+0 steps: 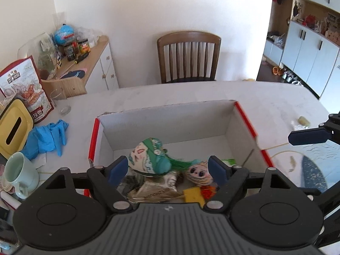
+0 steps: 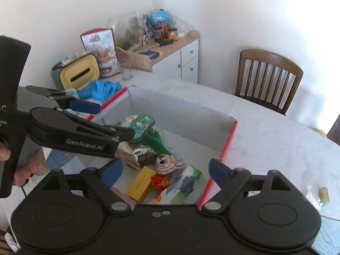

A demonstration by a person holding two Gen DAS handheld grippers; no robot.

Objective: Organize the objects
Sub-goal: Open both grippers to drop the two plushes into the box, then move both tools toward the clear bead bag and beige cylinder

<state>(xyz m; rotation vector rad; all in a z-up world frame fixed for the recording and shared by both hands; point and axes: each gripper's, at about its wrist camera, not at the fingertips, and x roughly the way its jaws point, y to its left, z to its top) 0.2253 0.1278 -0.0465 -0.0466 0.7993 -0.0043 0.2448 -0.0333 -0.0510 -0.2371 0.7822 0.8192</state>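
we see the box [image 1: 170,125] at the centre of the frame on the table [image 1: 265,104]; inside it, the face-shaped pouch [image 1: 146,157] lies left of the small doll head [image 1: 199,173]; the chair [image 1: 188,57] stands behind the table; the mug [image 1: 18,173] sits at lower left, the gloves [image 1: 47,138] just above it.

One box [image 2: 180,108] sits on one table [image 2: 276,140], holding two painted faces [image 1: 146,159] [image 1: 199,173], one yellow carton [image 2: 141,183], one foil packet [image 2: 136,154], one orange charm [image 2: 159,182] and one green-white wrapper [image 2: 184,182]. Outside it are one chair [image 1: 189,57], one glass [image 1: 62,102], one mug [image 1: 20,173], one tissue holder [image 1: 13,131], one printed bag [image 1: 27,87] and one heap of blue gloves [image 1: 46,138]. Two grippers [image 1: 169,170] [image 2: 165,173] show.
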